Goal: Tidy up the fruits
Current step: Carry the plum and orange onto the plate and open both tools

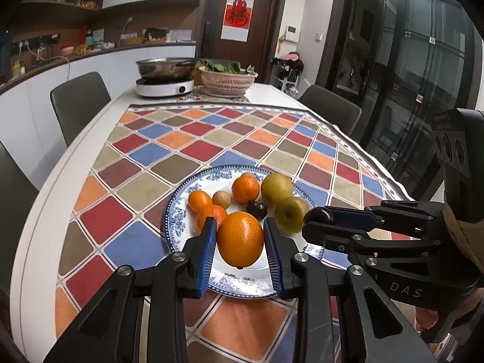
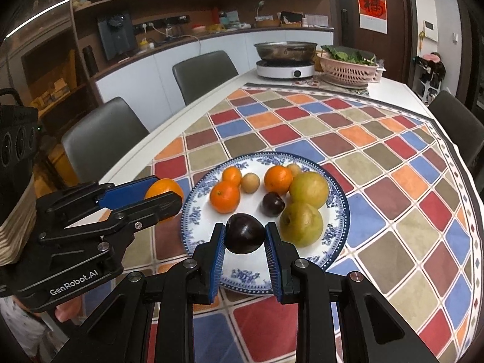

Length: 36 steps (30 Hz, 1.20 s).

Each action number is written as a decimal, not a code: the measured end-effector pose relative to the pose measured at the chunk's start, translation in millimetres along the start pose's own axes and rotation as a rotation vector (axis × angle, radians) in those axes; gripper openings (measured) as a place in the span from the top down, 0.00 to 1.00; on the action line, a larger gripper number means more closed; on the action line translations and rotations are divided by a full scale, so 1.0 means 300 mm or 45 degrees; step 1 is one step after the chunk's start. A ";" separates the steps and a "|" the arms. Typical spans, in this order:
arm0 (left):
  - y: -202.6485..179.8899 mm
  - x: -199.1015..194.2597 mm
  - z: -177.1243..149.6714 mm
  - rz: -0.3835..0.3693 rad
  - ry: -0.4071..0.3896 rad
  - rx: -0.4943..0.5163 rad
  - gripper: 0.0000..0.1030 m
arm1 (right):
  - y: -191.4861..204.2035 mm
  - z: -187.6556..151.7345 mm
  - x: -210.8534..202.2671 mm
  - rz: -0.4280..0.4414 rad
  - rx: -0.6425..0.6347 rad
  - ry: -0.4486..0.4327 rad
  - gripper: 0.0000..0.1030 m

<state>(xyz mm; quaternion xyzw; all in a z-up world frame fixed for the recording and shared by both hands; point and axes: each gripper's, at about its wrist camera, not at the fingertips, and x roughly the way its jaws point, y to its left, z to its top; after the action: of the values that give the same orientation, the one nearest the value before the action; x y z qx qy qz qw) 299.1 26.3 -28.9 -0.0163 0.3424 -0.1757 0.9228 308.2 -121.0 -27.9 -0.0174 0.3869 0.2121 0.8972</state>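
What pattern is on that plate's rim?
Blue floral pattern on white, around the plate rim; clearest in the right wrist view.

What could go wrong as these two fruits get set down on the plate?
1. The plate is crowded, so the orange in the left gripper may knock a tangerine rolling.
2. The plum in the right gripper is round and may roll off near the rim.
3. The grippers are close together and could collide.

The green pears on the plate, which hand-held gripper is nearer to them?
Right. The right hand-held gripper, holding a plum, is beside the near pear; the left hand-held gripper is off the plate's far side.
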 end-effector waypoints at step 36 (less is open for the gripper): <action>-0.019 0.009 0.015 0.097 -0.001 0.060 0.52 | -0.068 -0.013 0.054 -0.037 0.054 0.030 0.69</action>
<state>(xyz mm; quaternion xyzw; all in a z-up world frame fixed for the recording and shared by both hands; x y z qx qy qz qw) 302.2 19.5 -26.2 0.0183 0.3384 -0.1484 0.9290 323.3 -134.3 -44.8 -0.0066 0.4014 0.1905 0.8958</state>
